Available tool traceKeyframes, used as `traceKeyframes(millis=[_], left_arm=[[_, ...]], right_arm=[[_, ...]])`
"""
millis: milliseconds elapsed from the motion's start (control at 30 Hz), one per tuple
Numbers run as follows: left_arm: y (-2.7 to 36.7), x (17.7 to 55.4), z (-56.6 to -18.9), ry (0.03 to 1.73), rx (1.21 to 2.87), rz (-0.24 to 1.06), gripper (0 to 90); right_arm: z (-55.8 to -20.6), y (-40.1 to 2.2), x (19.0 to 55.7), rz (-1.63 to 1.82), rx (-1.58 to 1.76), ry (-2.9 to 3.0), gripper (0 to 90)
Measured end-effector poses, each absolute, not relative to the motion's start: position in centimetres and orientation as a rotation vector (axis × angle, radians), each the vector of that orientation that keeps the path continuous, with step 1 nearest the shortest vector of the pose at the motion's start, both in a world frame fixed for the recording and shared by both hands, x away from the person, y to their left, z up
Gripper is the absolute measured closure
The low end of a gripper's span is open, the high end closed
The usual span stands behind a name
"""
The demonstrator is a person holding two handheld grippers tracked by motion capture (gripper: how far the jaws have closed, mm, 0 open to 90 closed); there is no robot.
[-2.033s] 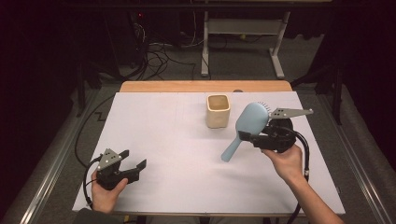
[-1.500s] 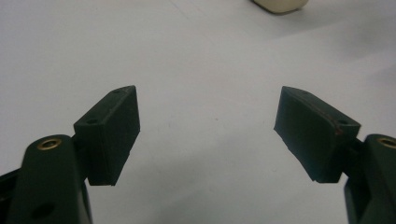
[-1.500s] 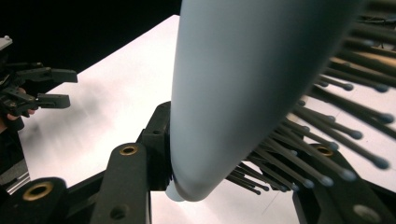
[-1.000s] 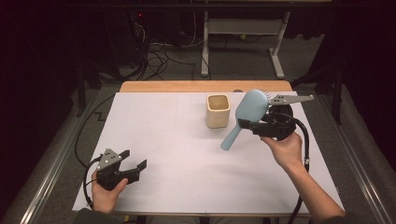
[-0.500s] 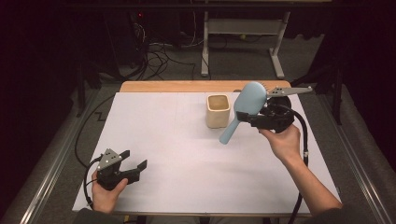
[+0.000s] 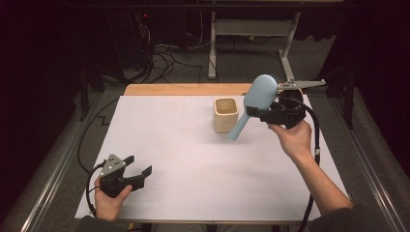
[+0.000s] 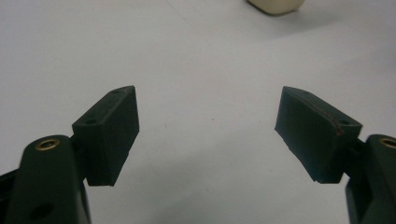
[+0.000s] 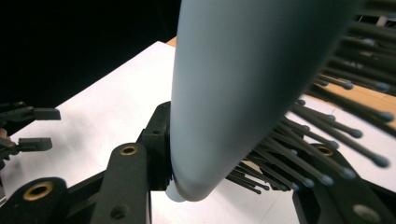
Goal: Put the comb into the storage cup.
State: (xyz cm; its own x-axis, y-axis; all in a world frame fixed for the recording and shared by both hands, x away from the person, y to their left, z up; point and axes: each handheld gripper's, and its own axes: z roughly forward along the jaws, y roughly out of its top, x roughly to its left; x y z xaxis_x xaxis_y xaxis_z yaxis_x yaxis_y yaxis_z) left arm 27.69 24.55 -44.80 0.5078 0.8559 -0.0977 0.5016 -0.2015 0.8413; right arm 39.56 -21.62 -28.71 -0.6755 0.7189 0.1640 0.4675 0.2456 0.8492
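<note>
**Hairbrush held aloft beside the cream cup**

The right claw point(image 6: 265, 114) is clamped on a pale blue hairbrush point(image 6: 255, 99), gripping it at the neck just below the oval head. In the right gripper view the brush's smooth back point(image 8: 243, 84) runs up between the two black jaws, with its dark, ball-tipped bristles point(image 8: 322, 140) fanning toward the right jaw. The brush hangs in the air just right of the cream cup point(image 6: 226, 114), clear of the white counter point(image 6: 193, 159). Its head is raised above the cup's rim level and its handle slants down and toward the cup, the tip ending just beside the cup's right wall; whether the two touch cannot be told. The person's right hand point(image 6: 292, 137) holds the gripper from below, on the side of the cup nearer the person, with a black cable trailing along the forearm.

The left claw point(image 6: 138, 170) rests low over the counter, well apart from the cup, toward the near left corner. Its jaws stand wide apart with bare counter between them, and the cup's base point(image 7: 276, 5) shows far ahead of them in the left gripper view.
</note>
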Motion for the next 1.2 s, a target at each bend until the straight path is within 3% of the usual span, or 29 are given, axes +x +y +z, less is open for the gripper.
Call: traceKeyframes(millis=[1200], left_arm=[[24.6,27.6,-44.8,1.123,1.855,0.499,22.5]], right_arm=[[-27.5,-21.2,43.9,1.363,1.207,2.165,54.7]])
